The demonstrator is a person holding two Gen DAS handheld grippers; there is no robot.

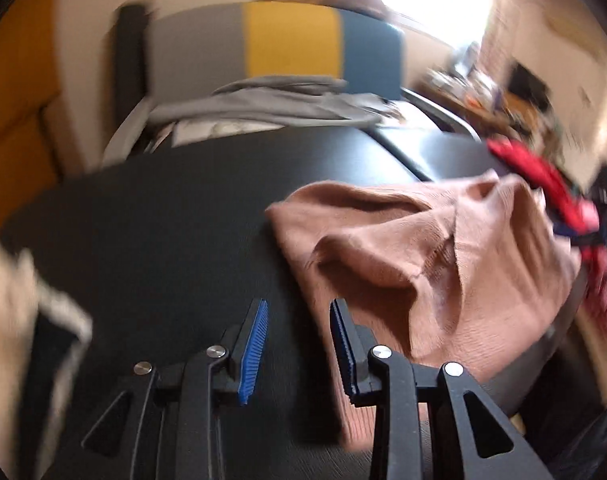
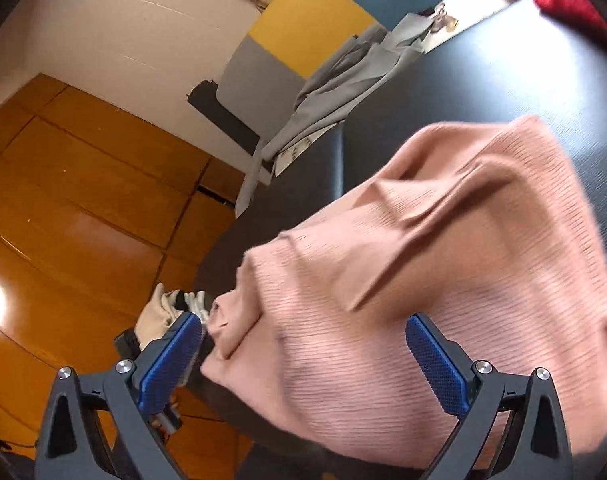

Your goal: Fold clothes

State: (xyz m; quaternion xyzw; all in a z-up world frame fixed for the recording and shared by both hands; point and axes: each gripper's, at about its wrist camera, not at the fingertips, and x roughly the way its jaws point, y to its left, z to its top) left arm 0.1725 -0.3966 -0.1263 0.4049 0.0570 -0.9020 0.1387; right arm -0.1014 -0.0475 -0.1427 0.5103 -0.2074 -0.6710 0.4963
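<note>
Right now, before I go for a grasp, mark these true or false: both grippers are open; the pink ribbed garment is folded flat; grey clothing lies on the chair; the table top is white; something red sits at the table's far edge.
1. Both grippers are open. True: the left gripper and the right gripper both show a clear gap and hold nothing.
2. The pink ribbed knit garment is folded flat. False: it lies rumpled with raised creases.
3. Grey clothing lies on the chair with grey, yellow and blue panels. True.
4. The table top is white. False: it is dark, nearly black.
5. A red cloth item sits at the table's far edge. True.
</note>
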